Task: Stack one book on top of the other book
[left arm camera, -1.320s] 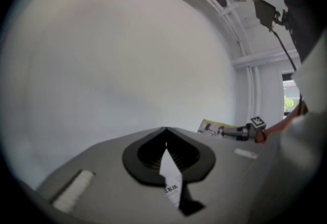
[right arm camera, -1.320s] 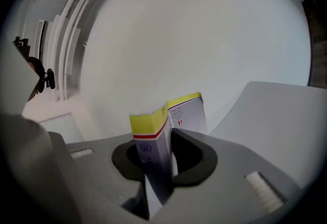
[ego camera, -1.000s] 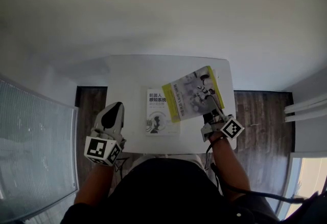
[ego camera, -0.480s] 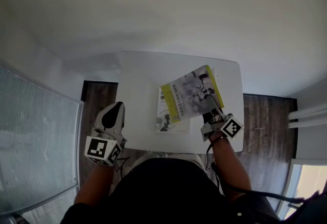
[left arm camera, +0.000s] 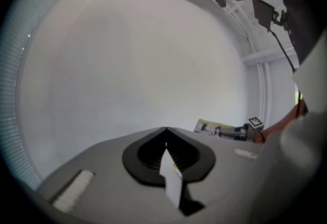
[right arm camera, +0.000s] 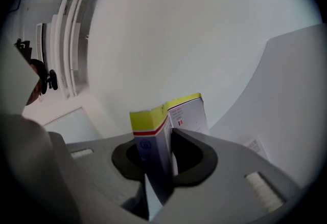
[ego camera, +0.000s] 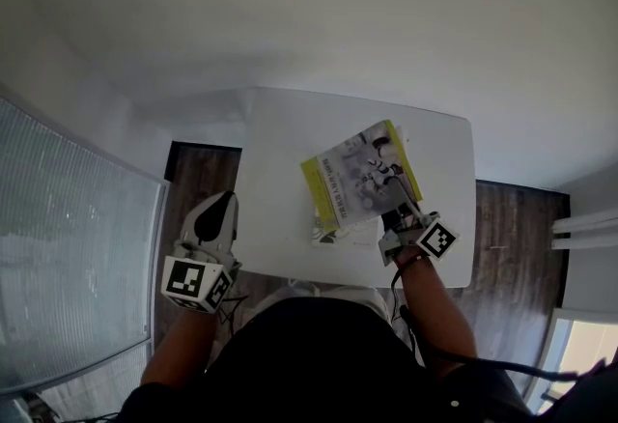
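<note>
My right gripper (ego camera: 394, 218) is shut on the near edge of a yellow-green book (ego camera: 357, 175) and holds it slanted above the white table (ego camera: 280, 141). In the right gripper view the book's spine (right arm camera: 166, 138) stands upright between the jaws. A white book (ego camera: 328, 233) lies flat under the held one, with only its near-left corner showing. My left gripper (ego camera: 217, 204) hangs off the table's left side over the floor, its jaws together and holding nothing. In the left gripper view the held book (left arm camera: 212, 128) shows far to the right.
Dark wooden floor (ego camera: 198, 175) lies on both sides of the table. A frosted glass panel (ego camera: 68, 247) stands at the left, and white window frames (ego camera: 584, 228) at the right. A pale wall fills the far side.
The held book has come left over the white book and now covers nearly all of it. The head view has shifted, so the table sits further right. The left gripper stays shut.
</note>
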`<state>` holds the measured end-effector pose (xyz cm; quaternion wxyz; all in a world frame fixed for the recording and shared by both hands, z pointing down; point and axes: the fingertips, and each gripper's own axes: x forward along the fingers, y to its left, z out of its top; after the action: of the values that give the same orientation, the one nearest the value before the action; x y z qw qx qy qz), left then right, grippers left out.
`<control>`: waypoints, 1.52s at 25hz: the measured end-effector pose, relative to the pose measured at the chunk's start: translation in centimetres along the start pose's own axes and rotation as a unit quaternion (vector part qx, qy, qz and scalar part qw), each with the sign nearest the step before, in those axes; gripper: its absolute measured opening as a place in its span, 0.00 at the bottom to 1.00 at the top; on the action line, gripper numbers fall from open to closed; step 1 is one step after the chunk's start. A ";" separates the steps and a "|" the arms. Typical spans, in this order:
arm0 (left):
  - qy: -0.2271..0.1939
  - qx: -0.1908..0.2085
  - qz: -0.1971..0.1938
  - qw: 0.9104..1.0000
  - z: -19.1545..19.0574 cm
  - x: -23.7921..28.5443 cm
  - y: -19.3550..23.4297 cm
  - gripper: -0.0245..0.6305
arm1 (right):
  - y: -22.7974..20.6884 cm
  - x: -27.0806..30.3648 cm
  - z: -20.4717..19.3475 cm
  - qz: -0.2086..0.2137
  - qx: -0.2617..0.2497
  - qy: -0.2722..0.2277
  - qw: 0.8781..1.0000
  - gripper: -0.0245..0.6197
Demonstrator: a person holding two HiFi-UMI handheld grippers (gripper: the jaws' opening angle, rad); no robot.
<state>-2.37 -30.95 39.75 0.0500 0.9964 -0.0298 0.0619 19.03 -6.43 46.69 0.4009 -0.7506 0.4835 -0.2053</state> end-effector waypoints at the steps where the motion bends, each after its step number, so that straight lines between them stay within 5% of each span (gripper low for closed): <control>1: 0.000 0.001 0.001 1.000 0.2 -0.1 -0.2 0.05 | 0.2 -0.1 0.1 0.002 0.001 0.001 1.000 0.16; 22: 0.012 0.006 0.028 1.000 1.5 -0.2 -2.0 0.05 | -0.3 0.5 -0.5 0.024 0.033 0.028 0.999 0.17; 38: 0.037 0.002 0.038 0.999 0.7 0.5 -2.1 0.05 | -3.6 0.5 -1.8 -0.002 0.049 0.050 0.998 0.17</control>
<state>-1.65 -28.99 38.94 0.0465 0.9917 -0.0652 0.1011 20.03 -6.87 50.58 0.4118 -0.7199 0.4908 -0.2669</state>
